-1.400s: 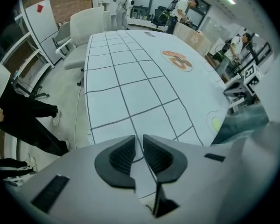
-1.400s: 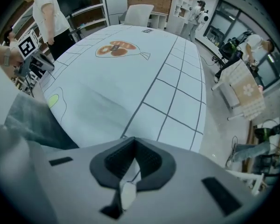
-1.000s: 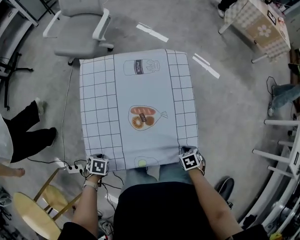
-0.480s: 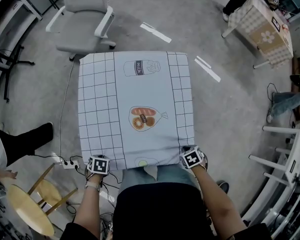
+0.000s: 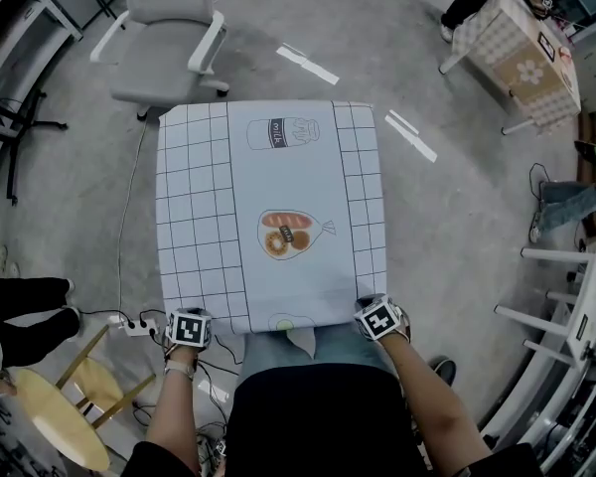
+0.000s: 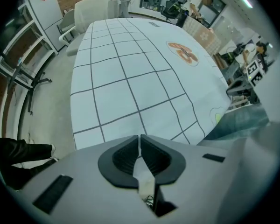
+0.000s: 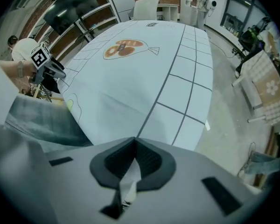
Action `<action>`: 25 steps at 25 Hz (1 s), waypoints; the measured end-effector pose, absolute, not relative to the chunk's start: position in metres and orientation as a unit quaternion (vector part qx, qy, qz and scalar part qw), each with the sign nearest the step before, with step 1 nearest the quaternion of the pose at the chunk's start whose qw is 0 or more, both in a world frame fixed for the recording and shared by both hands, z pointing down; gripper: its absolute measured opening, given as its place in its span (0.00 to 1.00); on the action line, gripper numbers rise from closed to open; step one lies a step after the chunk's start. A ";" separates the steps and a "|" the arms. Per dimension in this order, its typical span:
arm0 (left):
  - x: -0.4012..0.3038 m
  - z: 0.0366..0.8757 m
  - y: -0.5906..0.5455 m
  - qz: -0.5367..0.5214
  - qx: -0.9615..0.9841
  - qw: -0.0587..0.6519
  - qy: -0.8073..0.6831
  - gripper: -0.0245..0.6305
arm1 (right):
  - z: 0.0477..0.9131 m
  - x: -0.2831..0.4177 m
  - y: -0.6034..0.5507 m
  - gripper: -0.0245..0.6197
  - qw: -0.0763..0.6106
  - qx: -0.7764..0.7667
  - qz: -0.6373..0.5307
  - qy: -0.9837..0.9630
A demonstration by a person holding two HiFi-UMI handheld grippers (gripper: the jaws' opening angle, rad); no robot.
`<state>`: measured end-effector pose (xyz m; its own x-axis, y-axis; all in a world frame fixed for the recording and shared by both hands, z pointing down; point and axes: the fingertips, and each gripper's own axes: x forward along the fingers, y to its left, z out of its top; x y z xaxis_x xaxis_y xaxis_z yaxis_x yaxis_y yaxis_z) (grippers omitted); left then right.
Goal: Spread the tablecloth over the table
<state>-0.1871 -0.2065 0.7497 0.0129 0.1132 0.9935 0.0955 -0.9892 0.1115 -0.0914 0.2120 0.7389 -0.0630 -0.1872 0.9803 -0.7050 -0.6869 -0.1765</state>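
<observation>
The white tablecloth (image 5: 268, 167), with a black grid along both sides and printed milk, bread and fruit pictures, lies flat over the square table. Its near corners hang at the edge closest to me. My left gripper (image 5: 190, 328) points down at the near left corner. In the left gripper view its jaws have just been closing, and that gripper (image 6: 139, 146) pinches a strip of tablecloth (image 6: 130, 78). At the near right corner, my right gripper (image 5: 380, 318) is shut on the hem. The right gripper view shows the tablecloth (image 7: 140, 78) running into the right gripper (image 7: 134, 148).
A white office chair (image 5: 169, 38) stands beyond the table's far left corner. A wooden stool (image 5: 55, 425) and a power strip (image 5: 137, 326) with cables sit at my near left. A bystander's legs (image 5: 20, 306) are at the left edge. A checked-cloth table (image 5: 521, 48) stands far right.
The bystander's legs have moved off toward the left edge. Both grippers stay at the near corners, and the cloth lies as before.
</observation>
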 end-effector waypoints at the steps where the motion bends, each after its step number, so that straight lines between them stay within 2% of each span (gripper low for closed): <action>1: -0.188 0.750 -0.211 0.698 0.713 0.005 0.070 0.08 | 0.740 -0.093 0.209 0.05 0.202 0.655 0.642 -0.343; 4: -0.187 0.747 -0.229 0.697 0.714 -0.021 0.062 0.08 | 0.746 -0.100 0.206 0.05 0.201 0.649 0.646 -0.348; 9: -0.181 0.747 -0.250 0.703 0.710 -0.015 0.042 0.08 | 0.743 -0.100 0.191 0.05 0.204 0.642 0.643 -0.363; 15: -0.170 0.738 -0.273 0.717 0.690 -0.096 0.012 0.06 | 0.739 -0.090 0.182 0.05 0.170 0.652 0.654 -0.344; 19: -0.116 0.728 -0.280 0.673 0.737 -0.066 0.005 0.06 | 0.714 -0.022 0.174 0.05 0.168 0.712 0.603 -0.318; 25: -0.006 0.708 -0.307 0.599 0.797 -0.066 -0.037 0.06 | 0.680 0.109 0.169 0.05 0.168 0.798 0.514 -0.266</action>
